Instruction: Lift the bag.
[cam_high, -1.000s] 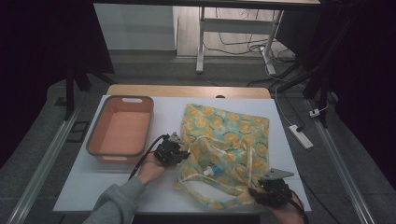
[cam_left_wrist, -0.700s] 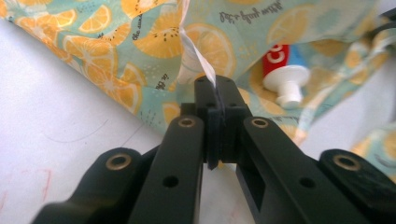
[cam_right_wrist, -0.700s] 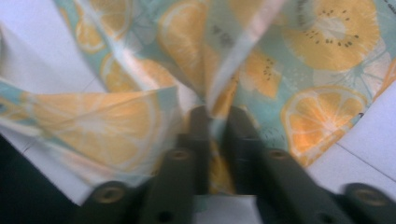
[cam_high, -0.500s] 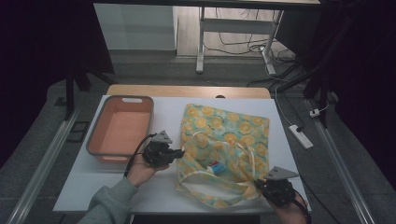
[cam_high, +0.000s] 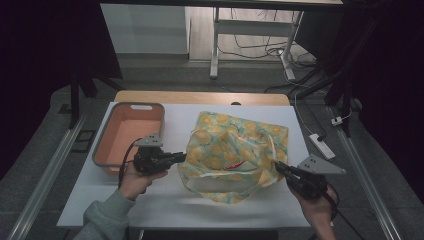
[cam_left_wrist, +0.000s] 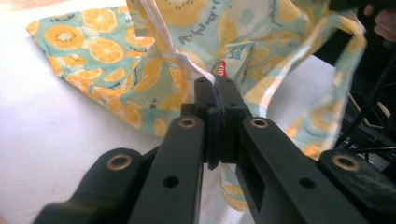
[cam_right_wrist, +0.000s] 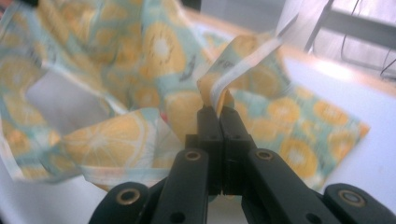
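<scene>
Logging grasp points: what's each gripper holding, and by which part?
Both hold the citrus-print fabric bag. The left gripper is shut on the rim at its left side, the right gripper on the rim at its right side.

High view: fixed overhead, facing forward and down over the whole bench (cam_high: 150, 200). Left gripper view: rides close behind its fingers (cam_left_wrist: 205, 100), looking along them. Right gripper view: same, behind its fingers (cam_right_wrist: 210, 121). All three share the citrus-print fabric bag (cam_high: 235, 150).

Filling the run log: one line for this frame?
left gripper: shut on citrus-print fabric bag | right gripper: shut on bag's opposite edge | bag mouth spread | orange plastic bin: left of bag
</scene>
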